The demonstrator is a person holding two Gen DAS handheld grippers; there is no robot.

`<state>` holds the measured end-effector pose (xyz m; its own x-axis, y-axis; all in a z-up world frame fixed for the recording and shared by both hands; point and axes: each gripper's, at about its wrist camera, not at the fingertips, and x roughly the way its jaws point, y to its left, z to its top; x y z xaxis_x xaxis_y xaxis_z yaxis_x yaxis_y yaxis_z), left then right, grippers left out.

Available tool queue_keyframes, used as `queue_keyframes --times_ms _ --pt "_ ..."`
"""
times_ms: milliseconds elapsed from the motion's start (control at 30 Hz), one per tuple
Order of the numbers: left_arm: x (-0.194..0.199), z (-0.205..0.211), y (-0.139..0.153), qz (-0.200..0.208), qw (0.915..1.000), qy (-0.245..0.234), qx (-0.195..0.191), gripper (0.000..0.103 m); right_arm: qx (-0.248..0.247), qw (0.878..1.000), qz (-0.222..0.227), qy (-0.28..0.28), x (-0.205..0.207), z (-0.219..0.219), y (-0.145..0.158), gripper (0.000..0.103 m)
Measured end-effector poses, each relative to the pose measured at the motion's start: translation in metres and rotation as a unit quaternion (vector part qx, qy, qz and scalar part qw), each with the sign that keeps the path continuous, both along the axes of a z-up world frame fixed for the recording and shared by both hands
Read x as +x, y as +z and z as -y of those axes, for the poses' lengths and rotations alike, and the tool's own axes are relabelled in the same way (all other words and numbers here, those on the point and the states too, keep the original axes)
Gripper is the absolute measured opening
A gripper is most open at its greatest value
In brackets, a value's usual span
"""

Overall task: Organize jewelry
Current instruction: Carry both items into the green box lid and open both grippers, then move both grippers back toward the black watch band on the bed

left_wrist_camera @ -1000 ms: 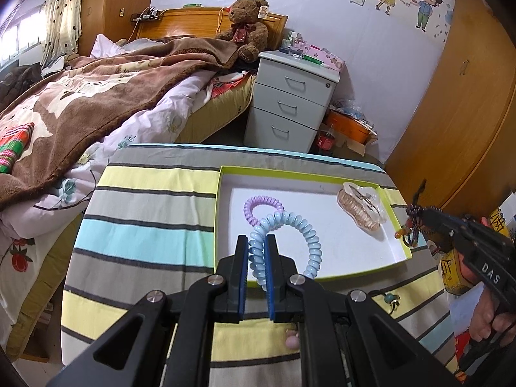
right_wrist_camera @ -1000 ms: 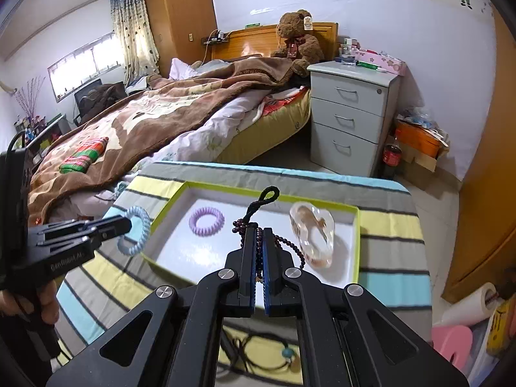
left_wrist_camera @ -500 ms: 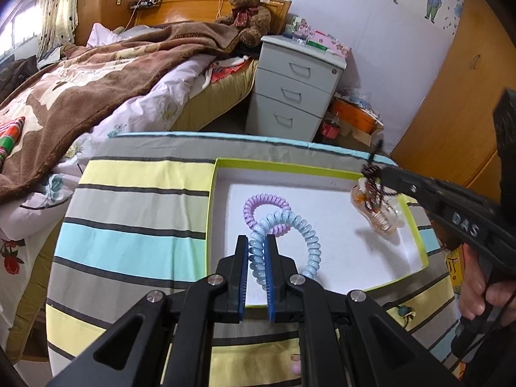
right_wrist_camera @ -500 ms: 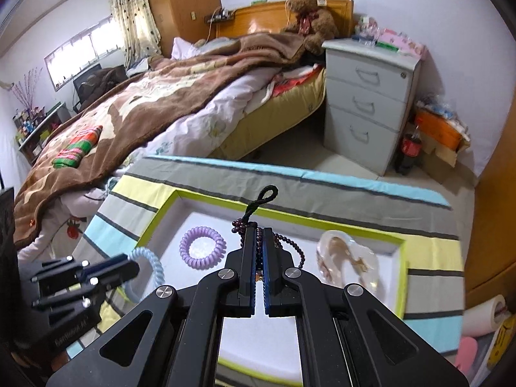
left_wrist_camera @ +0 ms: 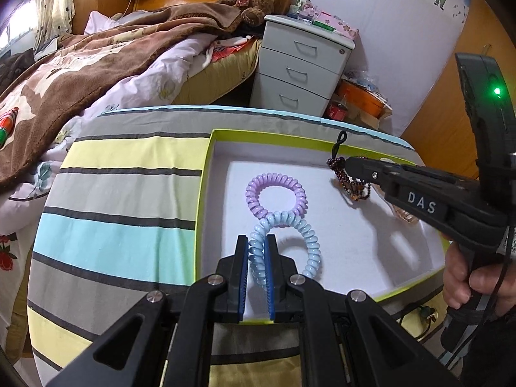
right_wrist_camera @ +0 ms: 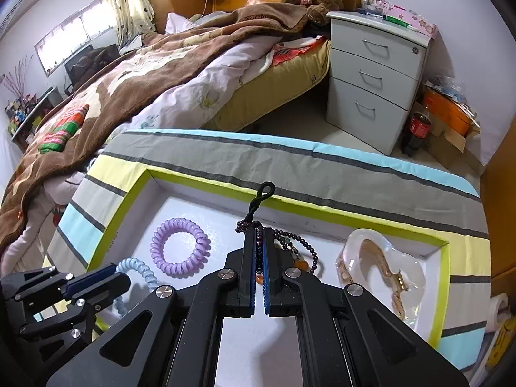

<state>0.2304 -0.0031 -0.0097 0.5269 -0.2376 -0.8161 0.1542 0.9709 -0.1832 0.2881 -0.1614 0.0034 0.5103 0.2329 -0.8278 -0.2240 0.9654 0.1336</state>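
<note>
A white tray with a lime-green rim [left_wrist_camera: 206, 174] [right_wrist_camera: 354, 217] lies on the striped table. In it lie a purple coil hair tie [left_wrist_camera: 275, 195] [right_wrist_camera: 180, 246] and a clear hair claw clip [right_wrist_camera: 380, 267]. My left gripper [left_wrist_camera: 257, 242] is shut on a light-blue coil hair tie [left_wrist_camera: 309, 242] [right_wrist_camera: 138, 269], held over the tray's near part. My right gripper [right_wrist_camera: 260, 235] [left_wrist_camera: 350, 163] is shut on a dark beaded bracelet [right_wrist_camera: 290, 242] [left_wrist_camera: 350, 185] with a black cord loop, held over the tray's middle.
The striped cloth-covered table [left_wrist_camera: 122, 193] stands beside a bed with a brown blanket [right_wrist_camera: 161, 58]. A grey drawer unit [right_wrist_camera: 374, 74] stands beyond. A dark cord necklace [left_wrist_camera: 425, 311] lies on the table near the tray's front right corner.
Both grippers have moved forward over the tray. The right gripper with the bracelet has moved left, from above the claw clip toward the tray's middle.
</note>
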Motion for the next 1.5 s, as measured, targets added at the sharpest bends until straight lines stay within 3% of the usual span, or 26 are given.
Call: queue_keyframes --times_ms 467,667,733,800,1100,1500 --pt "0.004 -0.001 -0.008 -0.011 0.9998 0.012 0.01 0.011 -0.013 1.0 -0.01 -0.003 0.005 -0.001 -0.005 0.005" --pt "0.005 -0.004 -0.009 -0.014 0.9998 0.014 0.011 0.011 -0.019 1.0 -0.01 -0.005 0.004 -0.001 -0.005 0.017" --pt "0.005 -0.005 -0.009 -0.013 0.9997 0.016 0.013 0.014 -0.02 1.0 -0.007 -0.005 0.003 0.0 -0.003 0.028" --pt "0.004 -0.005 -0.007 -0.011 0.9997 0.016 0.012 0.019 -0.015 1.0 -0.004 -0.005 0.002 0.002 -0.001 0.033" --pt "-0.004 -0.004 0.003 -0.003 0.9998 0.014 0.012 0.033 -0.016 1.0 0.006 -0.007 -0.011 0.0 0.01 0.034" --pt "-0.02 -0.004 0.021 0.013 0.9998 0.012 0.011 0.038 -0.007 1.0 0.024 -0.008 -0.035 0.001 0.028 0.035"
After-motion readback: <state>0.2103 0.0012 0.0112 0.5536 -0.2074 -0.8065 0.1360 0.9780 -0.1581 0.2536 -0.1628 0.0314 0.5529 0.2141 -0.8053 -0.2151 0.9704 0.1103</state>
